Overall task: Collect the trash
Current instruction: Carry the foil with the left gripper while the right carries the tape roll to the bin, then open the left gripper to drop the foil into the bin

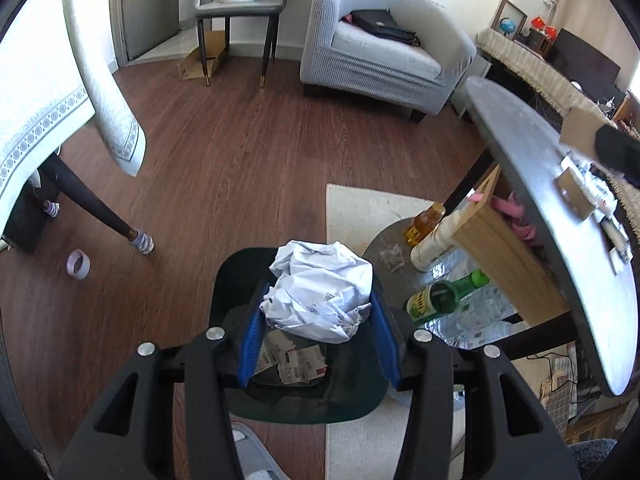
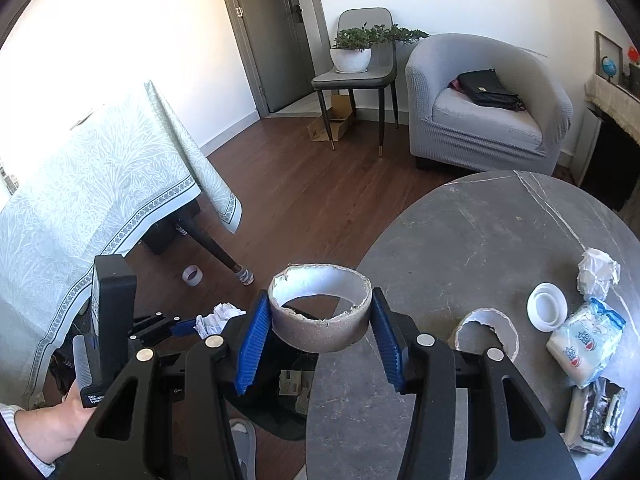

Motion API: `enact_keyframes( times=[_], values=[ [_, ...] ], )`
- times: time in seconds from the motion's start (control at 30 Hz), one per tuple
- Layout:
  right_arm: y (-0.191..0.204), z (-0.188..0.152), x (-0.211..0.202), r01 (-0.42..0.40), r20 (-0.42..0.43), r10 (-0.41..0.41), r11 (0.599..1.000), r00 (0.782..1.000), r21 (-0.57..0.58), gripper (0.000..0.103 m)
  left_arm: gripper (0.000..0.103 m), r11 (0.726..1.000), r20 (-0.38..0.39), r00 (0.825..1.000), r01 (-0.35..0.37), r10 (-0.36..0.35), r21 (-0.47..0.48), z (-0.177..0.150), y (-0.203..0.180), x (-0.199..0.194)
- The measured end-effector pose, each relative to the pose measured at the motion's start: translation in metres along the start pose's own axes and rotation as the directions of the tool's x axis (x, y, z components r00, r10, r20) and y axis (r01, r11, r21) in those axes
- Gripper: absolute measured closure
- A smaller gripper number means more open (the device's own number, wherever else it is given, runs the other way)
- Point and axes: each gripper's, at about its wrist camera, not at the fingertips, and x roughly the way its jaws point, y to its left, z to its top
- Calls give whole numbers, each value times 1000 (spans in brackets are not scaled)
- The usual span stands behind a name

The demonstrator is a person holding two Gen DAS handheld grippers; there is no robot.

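Left wrist view: the left tongs (image 1: 318,314) clench a crumpled paper ball (image 1: 318,290) directly over the dark bin (image 1: 240,280), placed for a drop. The right tongs (image 2: 318,330) grasp a cardboard ring (image 2: 320,312) at the surface (image 2: 460,240) edge, likely bound binward.

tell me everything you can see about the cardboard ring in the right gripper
The cardboard ring is a short, wide tube section, grey-brown outside and white inside, with ragged, torn rims. It is hollow, so the floor and table edge show through it. It sits with its opening facing up, tilted slightly toward the camera, between the blue pads of the right gripper, which press its two sides. It hangs in the air over the edge of the grey table, above the dark bin. Nothing else touches it.
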Motion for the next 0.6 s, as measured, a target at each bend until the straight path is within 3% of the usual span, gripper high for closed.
enact_keyframes(
  times=[0.2, 0.47, 0.6],
  values=[
    [9, 3, 11, -15, -23, 15, 1000, 1000, -10, 52, 52, 1000, -70, 997, -18, 19, 10, -14, 5, 22],
    [7, 4, 15, -25, -32, 25, 1000, 999, -5, 52, 52, 999, -198, 980, -25, 20, -25, -27, 24, 58],
    [10, 3, 20, -22, -38, 22, 1000, 999, -12, 52, 51, 999, -204, 979, -26, 20, -29, -29, 26, 61]
  ],
)
